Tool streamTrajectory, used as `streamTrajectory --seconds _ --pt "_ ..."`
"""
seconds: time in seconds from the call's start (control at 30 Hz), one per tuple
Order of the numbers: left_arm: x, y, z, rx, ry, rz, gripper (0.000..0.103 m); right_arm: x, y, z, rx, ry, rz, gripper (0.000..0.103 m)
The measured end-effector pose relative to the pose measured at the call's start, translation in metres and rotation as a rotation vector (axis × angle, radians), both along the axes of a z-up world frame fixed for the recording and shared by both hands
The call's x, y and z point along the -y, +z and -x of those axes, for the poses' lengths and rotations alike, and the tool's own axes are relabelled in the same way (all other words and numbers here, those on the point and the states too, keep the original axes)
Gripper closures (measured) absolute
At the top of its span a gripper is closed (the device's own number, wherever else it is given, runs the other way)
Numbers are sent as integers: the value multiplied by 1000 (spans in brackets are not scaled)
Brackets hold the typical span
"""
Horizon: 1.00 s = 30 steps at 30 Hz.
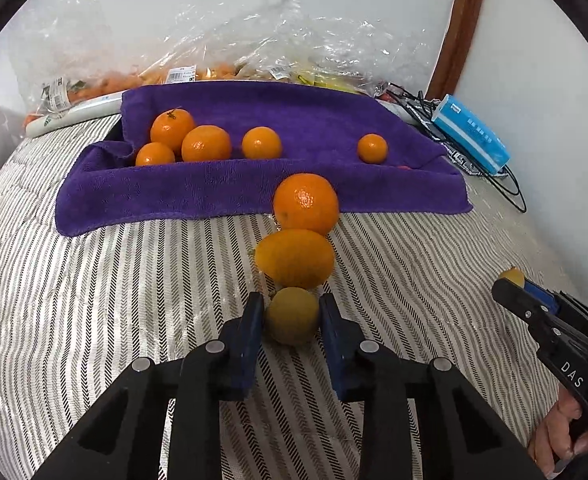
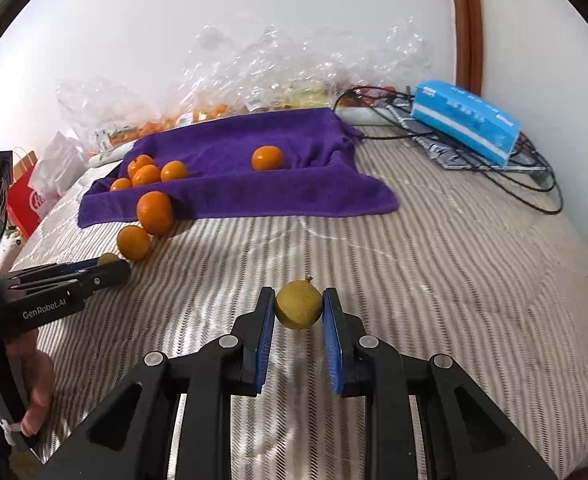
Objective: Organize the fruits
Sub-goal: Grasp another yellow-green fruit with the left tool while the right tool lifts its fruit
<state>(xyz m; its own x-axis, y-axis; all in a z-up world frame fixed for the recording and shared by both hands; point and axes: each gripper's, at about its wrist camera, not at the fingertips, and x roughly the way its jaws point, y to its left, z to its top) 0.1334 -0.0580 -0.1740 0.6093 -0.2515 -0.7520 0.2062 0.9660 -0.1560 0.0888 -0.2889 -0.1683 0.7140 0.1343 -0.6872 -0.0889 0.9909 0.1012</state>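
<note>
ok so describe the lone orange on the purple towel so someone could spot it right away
Find the purple towel draped over a tray on the striped bedding, in front of the crinkled plastic bags. Four oranges bunch together at its left end. The lone orange sits apart at the right end, nearest the blue tissue pack, touching no other fruit.

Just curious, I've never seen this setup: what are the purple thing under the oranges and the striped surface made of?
Purple cloth: looks like soft, matte microfibre or terry towelling, with fuzzy pile and limp folds. Striped surface: apparently woven fabric with a slight sheen and herringbone stripes, perhaps a mattress cover.
</note>
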Motion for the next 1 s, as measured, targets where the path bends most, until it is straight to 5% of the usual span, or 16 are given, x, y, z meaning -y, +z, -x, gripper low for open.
streamTrajectory --seconds 0.47,1.0 --pt "-27 1 6 37 34 188 77 -6 1 4 20 35 37 79" --pt "-40 13 12 84 44 244 77 -15 13 -2 9 69 23 79"
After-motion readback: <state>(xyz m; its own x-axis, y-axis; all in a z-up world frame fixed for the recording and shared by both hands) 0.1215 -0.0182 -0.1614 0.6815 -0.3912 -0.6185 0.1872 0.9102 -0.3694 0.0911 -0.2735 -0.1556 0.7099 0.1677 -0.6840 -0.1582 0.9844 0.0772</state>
